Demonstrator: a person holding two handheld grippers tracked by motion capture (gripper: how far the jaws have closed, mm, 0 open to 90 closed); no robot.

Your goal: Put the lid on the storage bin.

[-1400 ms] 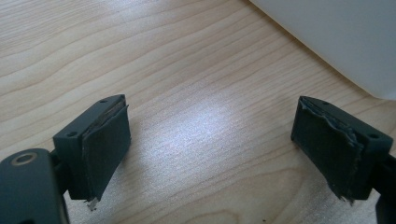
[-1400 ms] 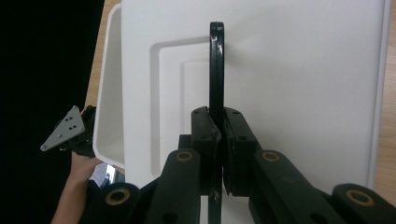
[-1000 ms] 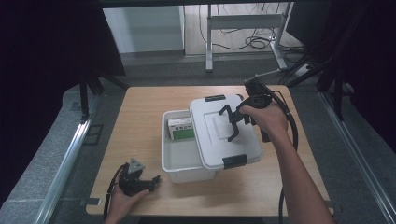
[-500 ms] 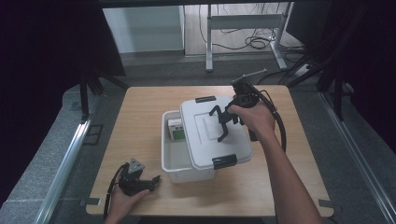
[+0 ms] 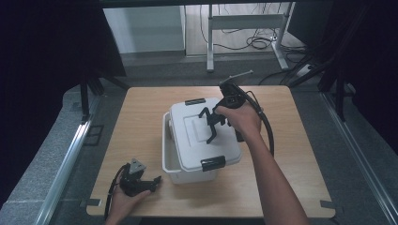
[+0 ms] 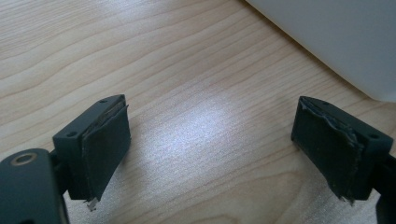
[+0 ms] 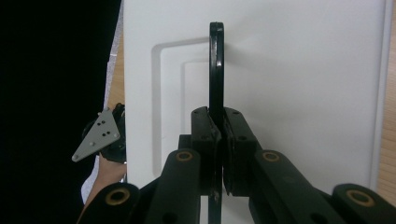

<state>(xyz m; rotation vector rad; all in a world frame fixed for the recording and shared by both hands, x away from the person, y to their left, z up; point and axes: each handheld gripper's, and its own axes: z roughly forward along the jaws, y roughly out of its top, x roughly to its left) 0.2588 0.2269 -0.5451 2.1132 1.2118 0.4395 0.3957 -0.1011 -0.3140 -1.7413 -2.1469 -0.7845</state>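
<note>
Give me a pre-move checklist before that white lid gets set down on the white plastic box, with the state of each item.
1. Grip on the lid: right gripper is shut on the thin black handle of the white plastic lid. Ok.
2. Lid lined up with the white plastic box: the lid sits skewed and the box's left side is uncovered. Not ok.
3. Black latches clear of the box rim: cannot tell.
4. Left gripper out of the way: open, resting on the light wooden table beside the box, apart from it. Ok.
5. Nothing inside the box sticking up above the rim: cannot tell.
</note>
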